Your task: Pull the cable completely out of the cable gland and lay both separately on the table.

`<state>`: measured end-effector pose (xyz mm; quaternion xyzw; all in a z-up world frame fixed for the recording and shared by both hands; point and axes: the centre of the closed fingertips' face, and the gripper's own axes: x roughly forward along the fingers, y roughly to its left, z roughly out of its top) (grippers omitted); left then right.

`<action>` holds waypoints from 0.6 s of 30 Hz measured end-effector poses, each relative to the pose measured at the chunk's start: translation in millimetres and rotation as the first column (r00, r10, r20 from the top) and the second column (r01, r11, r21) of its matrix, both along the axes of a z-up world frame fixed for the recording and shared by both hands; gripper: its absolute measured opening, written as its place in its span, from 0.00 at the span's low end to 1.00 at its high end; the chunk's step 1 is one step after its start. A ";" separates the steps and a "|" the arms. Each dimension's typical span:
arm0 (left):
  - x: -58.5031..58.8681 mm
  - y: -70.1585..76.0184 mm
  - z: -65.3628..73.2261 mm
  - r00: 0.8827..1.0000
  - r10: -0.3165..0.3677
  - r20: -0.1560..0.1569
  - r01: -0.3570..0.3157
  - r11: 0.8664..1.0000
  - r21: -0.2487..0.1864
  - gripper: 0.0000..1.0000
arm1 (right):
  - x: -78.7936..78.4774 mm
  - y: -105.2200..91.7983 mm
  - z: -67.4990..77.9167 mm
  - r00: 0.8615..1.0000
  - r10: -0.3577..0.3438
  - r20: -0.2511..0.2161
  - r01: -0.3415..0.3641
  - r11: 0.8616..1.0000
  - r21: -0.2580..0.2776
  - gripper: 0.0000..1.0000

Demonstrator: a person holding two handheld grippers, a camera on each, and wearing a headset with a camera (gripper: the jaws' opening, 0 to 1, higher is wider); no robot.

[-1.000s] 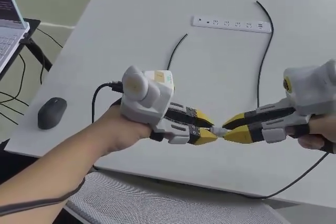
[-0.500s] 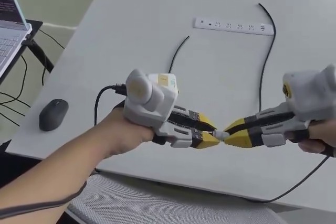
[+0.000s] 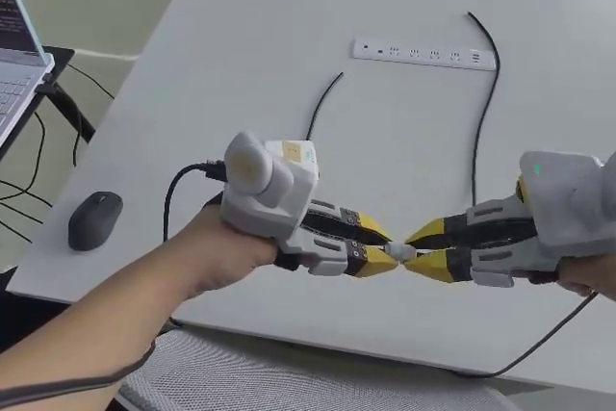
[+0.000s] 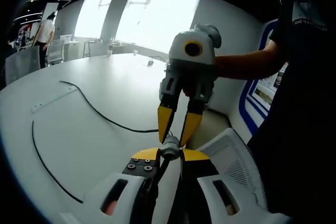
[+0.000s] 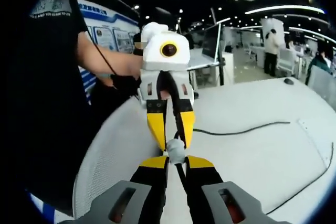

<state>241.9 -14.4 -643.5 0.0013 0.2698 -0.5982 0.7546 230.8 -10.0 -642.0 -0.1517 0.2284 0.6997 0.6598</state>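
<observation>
A small grey cable gland is held in the air above the table's near edge, between the tips of both grippers. My left gripper reaches in from the left, my right gripper from the right, tip to tip. In the left gripper view the gland sits just beyond my own jaws, and the black cable runs back between them. The right gripper's fingers pinch the gland from the far side. In the right gripper view the gland sits at my own tips. The cable's free end lies on the white table.
A white power strip lies at the back of the table, with a long black lead running forward. A black mouse sits near the left edge. A mesh chair stands below the grippers, and a laptop is at far left.
Both grippers stay tip to tip on the gland with almost no movement. The head view has shifted slightly.
</observation>
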 end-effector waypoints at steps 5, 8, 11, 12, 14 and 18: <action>0.4 0.3 3.1 1.000 0.014 -0.013 -0.014 1.000 -0.021 0.15 | 0.7 -0.1 2.3 0.981 0.011 0.192 -0.002 0.999 -0.046 0.08; 0.3 -0.4 4.0 0.999 0.024 -0.027 -0.025 0.999 -0.032 0.15 | 1.6 -1.2 2.6 0.956 0.032 0.293 -0.006 0.996 -0.090 0.08; 0.4 -1.1 5.0 0.999 0.027 -0.030 -0.028 0.999 -0.038 0.15 | 2.4 -2.8 3.9 0.933 0.053 0.357 -0.013 0.993 -0.114 0.08; 0.5 -1.5 5.5 0.999 0.028 -0.027 -0.029 0.999 -0.040 0.15 | 2.7 -3.5 4.0 0.927 0.057 0.372 -0.013 0.993 -0.119 0.08; 1.0 -2.3 6.3 0.999 0.032 -0.033 -0.034 0.999 -0.043 0.15 | 2.6 -4.4 3.7 0.923 0.056 0.381 -0.011 0.993 -0.118 0.08; -0.8 -5.4 5.8 0.999 0.031 -0.036 -0.033 0.999 -0.033 0.15 | 3.7 -6.5 1.4 0.920 0.053 0.388 -0.005 0.992 -0.125 0.08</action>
